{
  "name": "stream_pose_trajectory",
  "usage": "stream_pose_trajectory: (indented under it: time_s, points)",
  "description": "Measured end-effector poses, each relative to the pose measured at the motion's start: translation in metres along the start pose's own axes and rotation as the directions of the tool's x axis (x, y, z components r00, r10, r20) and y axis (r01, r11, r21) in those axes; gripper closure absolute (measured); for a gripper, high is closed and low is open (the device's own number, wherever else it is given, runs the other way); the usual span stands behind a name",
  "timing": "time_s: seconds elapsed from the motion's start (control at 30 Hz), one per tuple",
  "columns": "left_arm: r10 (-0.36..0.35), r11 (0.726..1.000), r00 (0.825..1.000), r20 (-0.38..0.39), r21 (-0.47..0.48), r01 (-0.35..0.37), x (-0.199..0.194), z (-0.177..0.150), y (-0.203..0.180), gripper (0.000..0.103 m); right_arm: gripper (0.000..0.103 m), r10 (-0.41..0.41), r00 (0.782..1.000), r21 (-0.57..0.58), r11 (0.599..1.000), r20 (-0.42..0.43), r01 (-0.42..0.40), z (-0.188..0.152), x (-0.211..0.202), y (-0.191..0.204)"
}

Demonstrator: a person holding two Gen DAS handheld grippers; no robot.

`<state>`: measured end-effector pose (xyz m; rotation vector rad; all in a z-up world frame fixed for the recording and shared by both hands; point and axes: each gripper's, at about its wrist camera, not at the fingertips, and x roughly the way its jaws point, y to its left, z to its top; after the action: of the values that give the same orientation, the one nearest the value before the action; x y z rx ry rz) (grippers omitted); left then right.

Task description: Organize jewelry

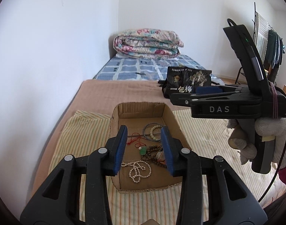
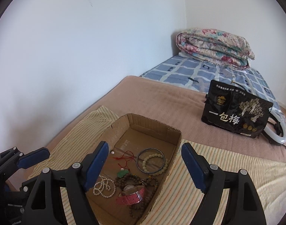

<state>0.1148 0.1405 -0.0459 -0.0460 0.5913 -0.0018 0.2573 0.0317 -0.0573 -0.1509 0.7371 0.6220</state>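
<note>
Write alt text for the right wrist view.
An open right gripper, empty, hovers over a cardboard box holding a pearl necklace, brown prayer beads, a pink-strapped watch and a bangle. The box sits on a striped cloth on a bed.

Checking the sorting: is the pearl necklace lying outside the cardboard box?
No, the pearl necklace lies on the floor of the cardboard box, beside the brown beads.
</note>
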Motion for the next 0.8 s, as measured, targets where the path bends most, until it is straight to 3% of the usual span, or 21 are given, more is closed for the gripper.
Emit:
stream_pose_trajectory:
  time_s: [0.43, 0.57, 0.7, 0.8]
  points:
    - [0.023, 0.999, 0.995, 0.095, 0.026, -0.025, -0.081, 0.012, -0.024, 0.066, 0.017, -0.049, 0.995, 0.006, 0.999, 0.085, 0.049, -0.016, -0.092, -0.003]
    - [0.028, 0.999, 0.993, 0.119, 0.03, -0.032, -0.101, 0.01, -0.033, 0.053, 0.015, -0.068, 0.991, 0.003, 0.998, 0.112, 0.068, -0.026, -0.12, -0.005]
    - [0.037, 0.999, 0.991, 0.126, 0.036, -0.041, -0.113, 0.007, -0.041, 0.05, 0.011, -0.084, 0.989, 0.004, 0.996, 0.125, 0.084, -0.037, -0.14, -0.007]
    - [0.044, 0.998, 0.989, 0.138, 0.035, -0.049, -0.122, 0.005, -0.046, 0.039, 0.011, -0.09, 0.988, 0.015, 0.996, 0.129, 0.088, -0.045, -0.151, -0.009]
